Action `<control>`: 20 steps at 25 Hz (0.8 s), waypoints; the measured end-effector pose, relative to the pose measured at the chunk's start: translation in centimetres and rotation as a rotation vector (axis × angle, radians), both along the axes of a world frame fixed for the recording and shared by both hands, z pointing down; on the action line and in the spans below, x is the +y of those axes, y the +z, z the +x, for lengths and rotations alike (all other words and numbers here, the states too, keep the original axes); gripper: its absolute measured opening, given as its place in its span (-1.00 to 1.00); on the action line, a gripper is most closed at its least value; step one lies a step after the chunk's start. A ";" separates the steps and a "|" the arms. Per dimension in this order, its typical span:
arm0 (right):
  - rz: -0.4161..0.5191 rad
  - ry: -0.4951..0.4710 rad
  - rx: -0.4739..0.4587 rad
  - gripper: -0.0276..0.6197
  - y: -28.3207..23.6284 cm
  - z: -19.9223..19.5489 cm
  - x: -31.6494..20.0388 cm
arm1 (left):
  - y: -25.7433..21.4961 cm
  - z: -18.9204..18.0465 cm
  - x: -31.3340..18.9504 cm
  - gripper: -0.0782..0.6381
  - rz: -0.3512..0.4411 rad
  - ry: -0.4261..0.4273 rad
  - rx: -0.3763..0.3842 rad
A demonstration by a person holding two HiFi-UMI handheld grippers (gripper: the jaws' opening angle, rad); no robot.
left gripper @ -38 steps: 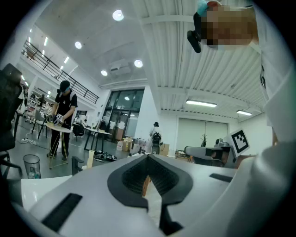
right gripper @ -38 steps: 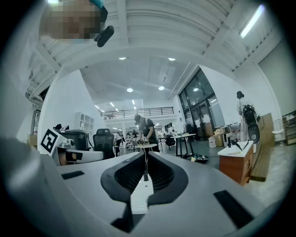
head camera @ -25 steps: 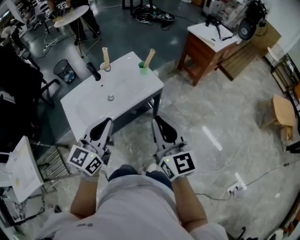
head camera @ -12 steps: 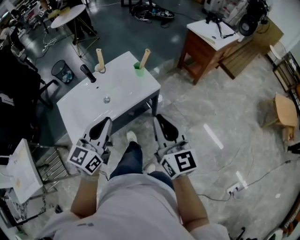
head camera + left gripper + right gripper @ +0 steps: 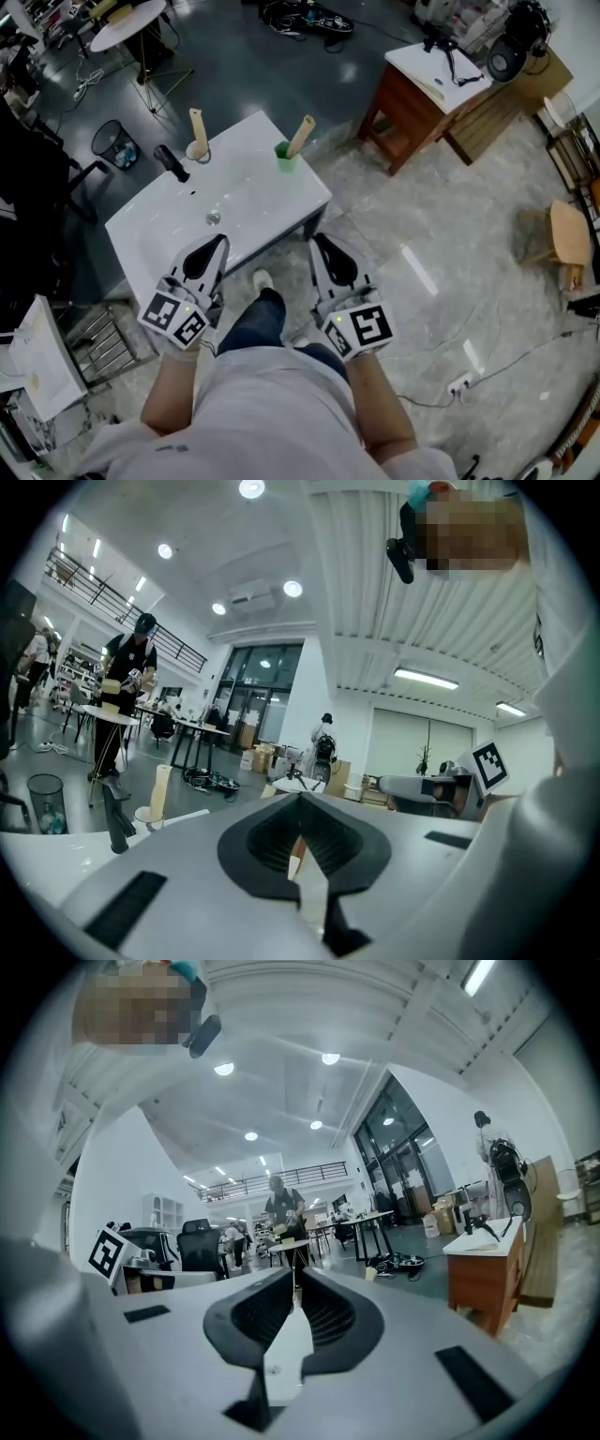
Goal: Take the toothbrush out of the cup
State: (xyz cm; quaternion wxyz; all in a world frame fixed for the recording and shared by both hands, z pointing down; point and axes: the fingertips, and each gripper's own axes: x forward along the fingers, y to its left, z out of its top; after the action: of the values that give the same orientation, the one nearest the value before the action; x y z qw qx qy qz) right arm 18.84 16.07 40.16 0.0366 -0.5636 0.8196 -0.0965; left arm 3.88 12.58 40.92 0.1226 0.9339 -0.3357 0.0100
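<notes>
Over the last second I have walked up to the white basin-topped desk (image 5: 281, 202). In the head view its near edge now lies just ahead of both tools, and my leg and pale shoe (image 5: 262, 279) have swung forward between them. The left tool (image 5: 217, 245) and the right tool (image 5: 319, 244) are held low and side by side. Each is pressed together with nothing between its jaws, just as a second ago. So I judge this is still the approach, with no reach begun. The pale wooden-handled toothbrush (image 5: 303, 133) still leans to the right out of the small green cup (image 5: 284, 154), which stands at the desk's far right corner, well apart from either tool. The right tool is nearer that corner, and it will have to spread before it can take the handle. The path across the desk looks free, with only the shallow basin and its round metal drain (image 5: 214, 217) in it. Off to the left stand a black tap (image 5: 171, 161) and a pale cup (image 5: 196, 152) with a second upright wooden brush (image 5: 197, 128), a look-alike I must not mistake. A brown wooden cabinet with a white top (image 5: 427, 82) stands to the right, apart from the desk, and a black mesh bin (image 5: 110, 142) sits beyond the far left.
</notes>
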 end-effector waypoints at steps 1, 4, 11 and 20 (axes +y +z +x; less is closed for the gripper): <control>-0.008 -0.004 0.003 -0.81 0.4 -0.3 -1.4 | 0.2 -0.2 -1.4 -0.73 -0.004 0.000 0.000; -0.029 -0.008 0.006 -0.81 1.3 -1.4 -6.1 | 0.6 -1.1 -5.6 -0.73 -0.005 0.014 -0.001; -0.065 -0.001 0.014 -0.81 1.5 -3.5 -16.3 | 1.6 -4.2 -14.3 -0.73 -0.045 0.010 0.004; -0.090 0.023 0.048 -0.81 1.3 -3.3 -22.4 | 2.0 -6.0 -18.7 -0.73 -0.098 -0.010 0.013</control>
State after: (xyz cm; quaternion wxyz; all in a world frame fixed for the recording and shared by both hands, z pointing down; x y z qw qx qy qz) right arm 15.58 -6.31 41.46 -0.0072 -0.5760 0.8087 -0.1191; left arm -2.11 -6.08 42.88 0.1703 0.9251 -0.3387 0.0200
